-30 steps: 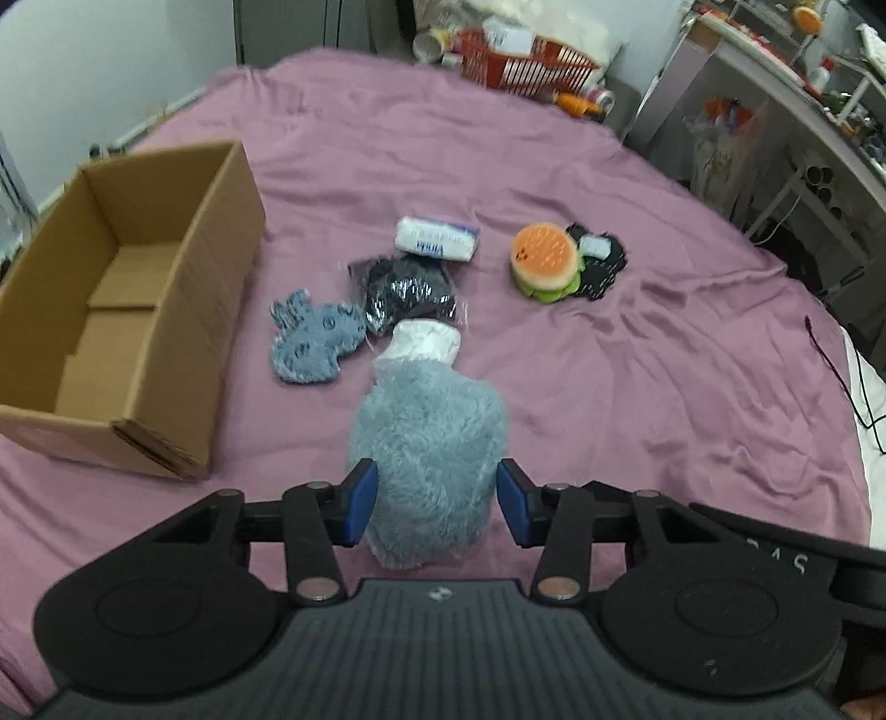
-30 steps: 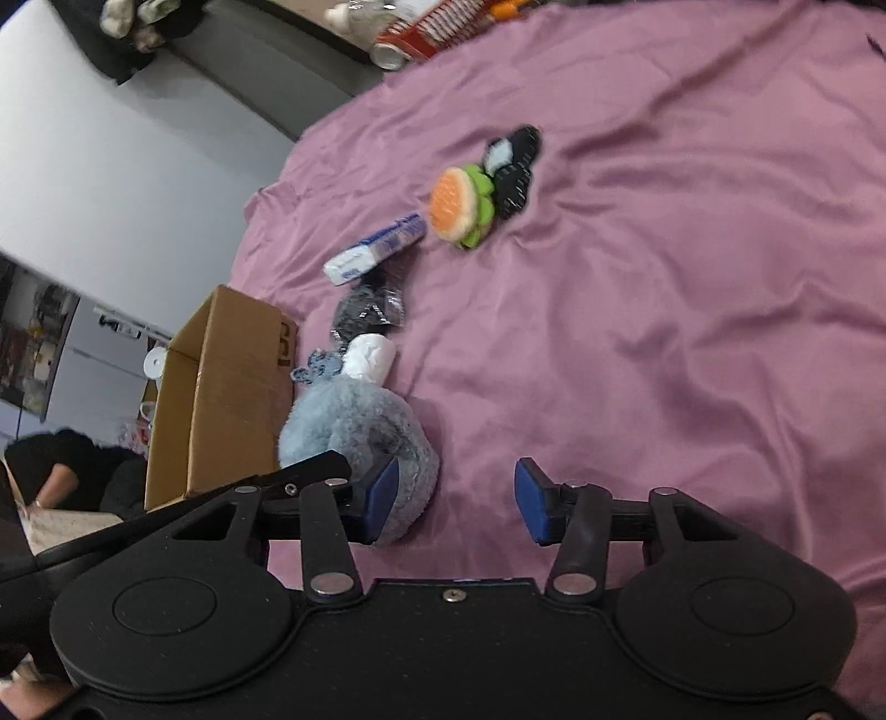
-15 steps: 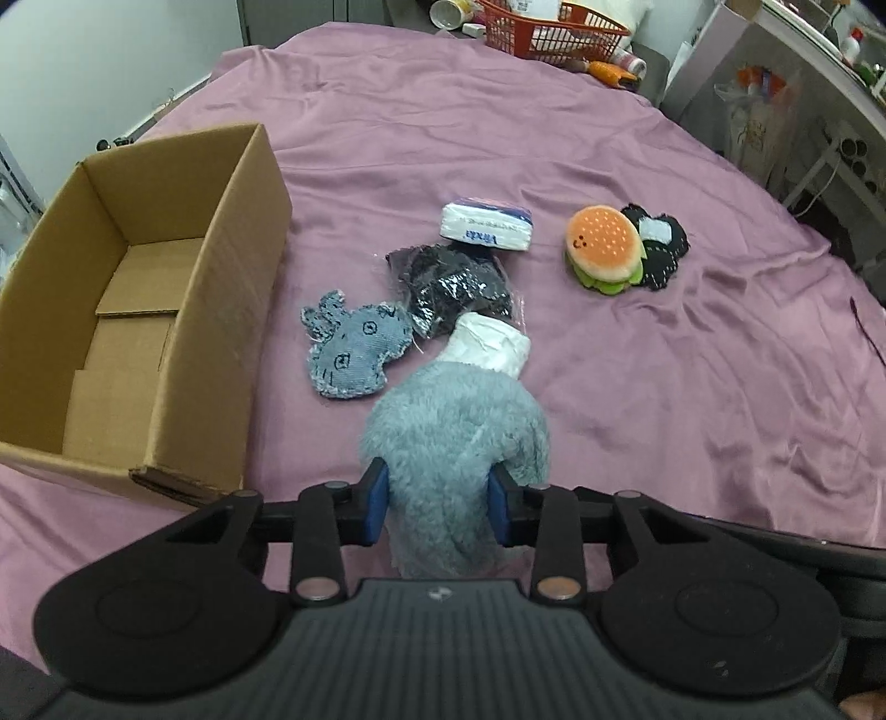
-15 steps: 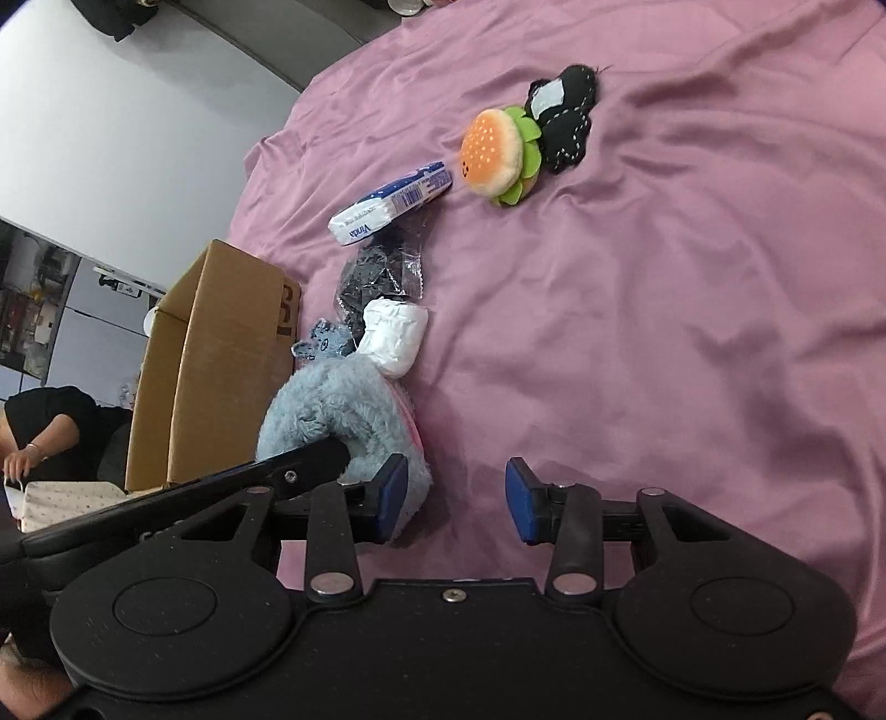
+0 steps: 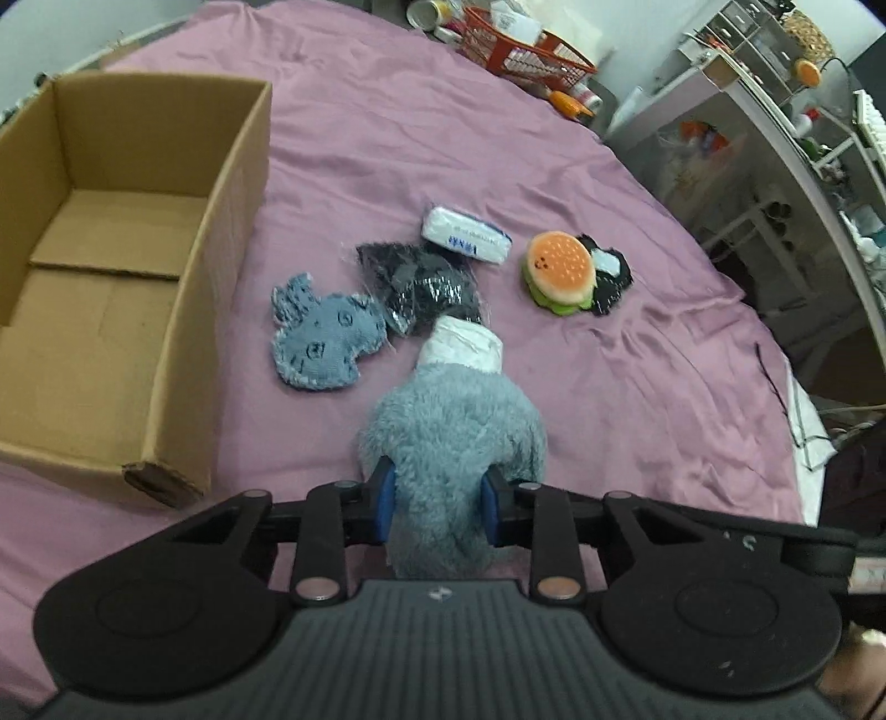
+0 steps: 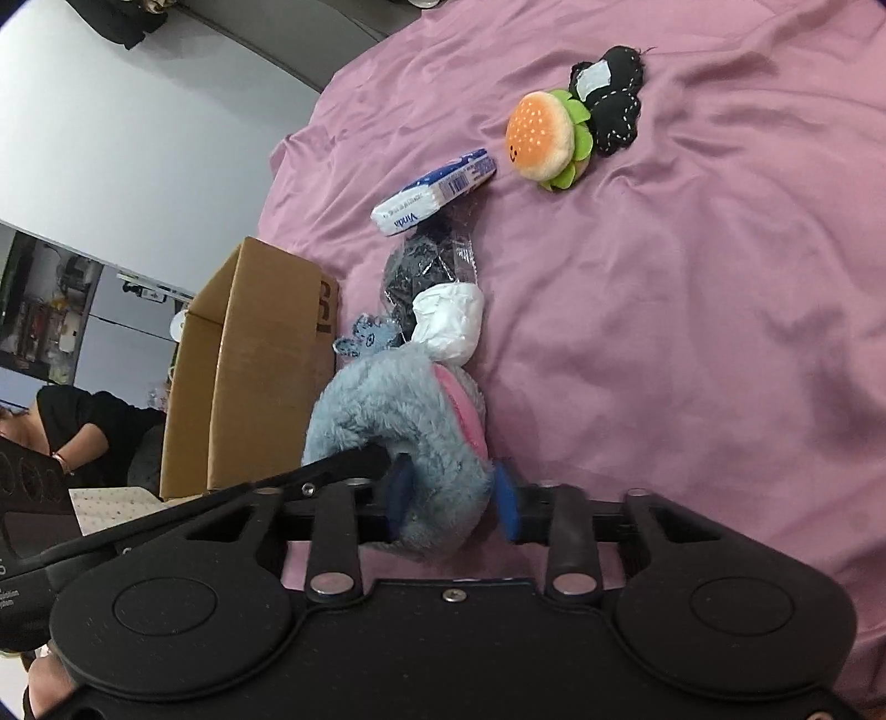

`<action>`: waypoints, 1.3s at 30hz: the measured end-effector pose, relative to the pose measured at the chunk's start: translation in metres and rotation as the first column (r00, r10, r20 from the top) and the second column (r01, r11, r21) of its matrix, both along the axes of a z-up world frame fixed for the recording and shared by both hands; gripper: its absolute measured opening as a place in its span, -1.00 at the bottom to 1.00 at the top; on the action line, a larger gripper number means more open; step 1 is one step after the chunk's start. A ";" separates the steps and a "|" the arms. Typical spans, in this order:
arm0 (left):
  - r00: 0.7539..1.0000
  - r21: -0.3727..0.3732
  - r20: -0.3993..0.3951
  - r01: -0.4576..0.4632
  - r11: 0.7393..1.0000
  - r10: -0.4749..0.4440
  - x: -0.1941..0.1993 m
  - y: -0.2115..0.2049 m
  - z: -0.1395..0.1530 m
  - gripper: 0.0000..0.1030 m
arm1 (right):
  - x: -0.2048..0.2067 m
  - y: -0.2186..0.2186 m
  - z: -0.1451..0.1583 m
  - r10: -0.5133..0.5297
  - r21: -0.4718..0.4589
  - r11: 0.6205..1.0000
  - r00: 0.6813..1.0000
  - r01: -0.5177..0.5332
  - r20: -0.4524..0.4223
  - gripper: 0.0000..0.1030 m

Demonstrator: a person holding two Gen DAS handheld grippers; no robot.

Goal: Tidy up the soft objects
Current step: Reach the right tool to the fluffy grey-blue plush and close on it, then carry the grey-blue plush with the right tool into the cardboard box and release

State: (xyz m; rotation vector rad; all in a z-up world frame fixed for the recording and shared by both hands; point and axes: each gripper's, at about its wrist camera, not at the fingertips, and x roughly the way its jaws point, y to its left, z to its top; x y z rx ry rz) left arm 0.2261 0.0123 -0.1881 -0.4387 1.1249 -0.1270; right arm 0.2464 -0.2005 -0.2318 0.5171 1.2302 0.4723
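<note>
A wrinkled mauve sheet covers the bed and fills most of both views. In the left wrist view, grey wall sits at 11 o'clock, a red basket with cups and bottles stands off the bed at 12 o'clock, and pale shelving crowded with small items runs along 2 o'clock. In the right wrist view a person in black sits at 9 o'clock beyond the bed.

At 9 o'clock in the left view an open cardboard box rests on the sheet, its walls plain corrugated brown. Beside it lies a flat blue terry cloth cut like an animal, its edge touching a crinkly clear bag of dark fabric. A white-and-blue tissue pack lies just beyond the bag. Further right a round burger plush leans against a black stitched piece with a white label.

The fluffy grey plush lies at the centre, white crumpled stuffing poking from its far end and a pink lining visible in the right view. The left gripper clenches the plush's near end, blue pads pressing into the fur. The right gripper straddles the same end; whether its jaws squeeze the fur cannot be told.
</note>
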 end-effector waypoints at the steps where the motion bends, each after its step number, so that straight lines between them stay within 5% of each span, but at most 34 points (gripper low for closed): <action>1: 1.000 -0.011 0.002 -0.001 1.000 0.001 -0.001 0.001 -0.001 -0.43 | -0.001 0.002 0.000 0.003 -0.007 1.000 1.000 -0.003 0.004 -0.61; 5: 1.000 -0.008 0.013 0.017 1.000 -0.017 -0.004 0.001 0.002 -0.43 | -0.011 0.009 0.009 0.019 -0.068 0.998 0.998 -0.015 0.058 -0.78; 16: 0.997 -0.053 0.058 0.059 0.997 -0.056 -0.003 0.011 0.044 -0.44 | -0.029 0.026 0.071 -0.015 -0.174 0.984 0.984 0.046 0.178 -0.81; 28: 0.992 -0.035 0.128 0.022 0.999 -0.017 -0.006 0.048 0.101 -0.44 | -0.033 0.069 0.120 -0.012 -0.150 0.987 0.964 0.053 0.265 -0.82; 39: 0.985 -0.026 0.146 -0.089 0.996 0.092 -0.022 0.110 0.114 -0.44 | -0.036 0.131 0.130 0.065 -0.132 0.991 0.958 -0.028 0.279 -0.86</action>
